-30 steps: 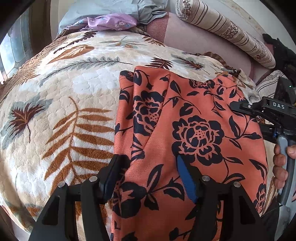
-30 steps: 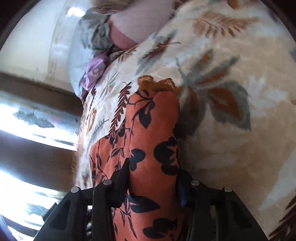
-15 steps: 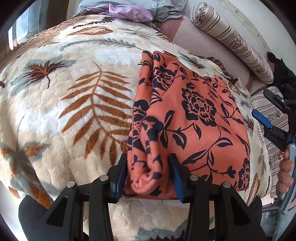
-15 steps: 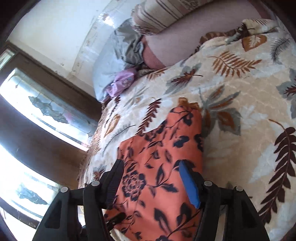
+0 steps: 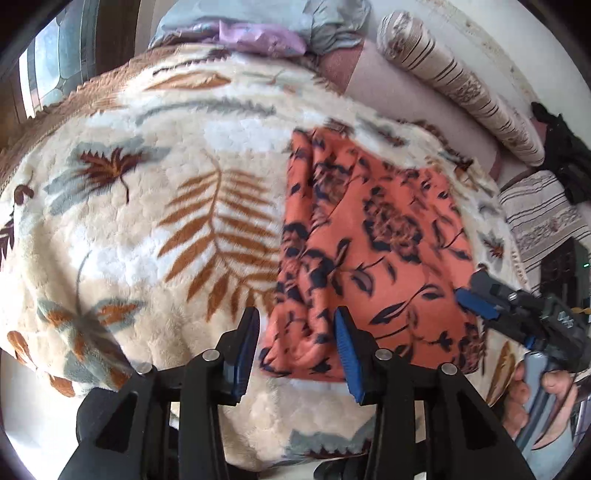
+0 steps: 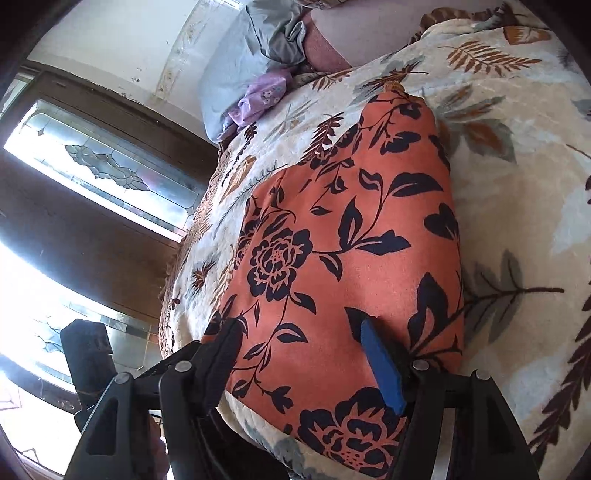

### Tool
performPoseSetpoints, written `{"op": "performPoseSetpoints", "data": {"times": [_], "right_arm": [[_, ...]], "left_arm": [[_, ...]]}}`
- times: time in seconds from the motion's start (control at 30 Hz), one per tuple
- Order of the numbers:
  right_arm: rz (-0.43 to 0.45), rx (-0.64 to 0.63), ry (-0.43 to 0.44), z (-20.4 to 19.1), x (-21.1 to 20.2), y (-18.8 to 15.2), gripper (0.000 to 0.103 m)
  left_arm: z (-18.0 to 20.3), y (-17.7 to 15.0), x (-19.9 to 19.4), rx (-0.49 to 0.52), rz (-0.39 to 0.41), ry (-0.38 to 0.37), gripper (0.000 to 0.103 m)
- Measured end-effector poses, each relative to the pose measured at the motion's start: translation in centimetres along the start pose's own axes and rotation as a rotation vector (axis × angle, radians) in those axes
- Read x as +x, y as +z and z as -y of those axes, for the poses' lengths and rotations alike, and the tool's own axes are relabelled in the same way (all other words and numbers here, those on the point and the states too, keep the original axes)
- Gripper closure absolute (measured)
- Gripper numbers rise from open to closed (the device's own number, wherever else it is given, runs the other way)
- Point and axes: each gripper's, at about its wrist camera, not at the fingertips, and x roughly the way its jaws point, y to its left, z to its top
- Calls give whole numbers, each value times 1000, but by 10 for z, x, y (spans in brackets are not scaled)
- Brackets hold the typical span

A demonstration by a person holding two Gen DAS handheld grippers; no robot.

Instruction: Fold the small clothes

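Orange floral garment (image 5: 373, 251): folded to a rough rectangle, lying flat on a cream fleece blanket (image 5: 147, 229) printed with leaves.

Beyond the garment's far edge: lilac cloth (image 5: 258, 35) and grey-blue bedding (image 5: 325, 18); a striped bolster (image 5: 458, 85) against a pale wall. A leaded-glass window (image 6: 107, 166) in dark wood stands past the garment's left edge.

Left gripper (image 5: 295, 343): at the garment's near left corner, jaws just narrowed around the bunched folded edge; whether the pads press it cannot be told.

Right gripper (image 6: 299, 354): jaws just widened, standing apart over the garment's near right part, holding nothing; a hand (image 5: 535, 402) grips its handle.
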Motion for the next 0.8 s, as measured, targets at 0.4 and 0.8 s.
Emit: {"op": "performPoseSetpoints", "data": {"times": [0.4, 0.8], "right_arm": [[-11, 8, 17, 4, -3, -1, 33], [-14, 22, 62, 12, -4, -1, 33]], "left_arm": [[4, 39, -20, 0, 69, -78, 41], [14, 178, 107, -103, -195, -145, 70]]}}
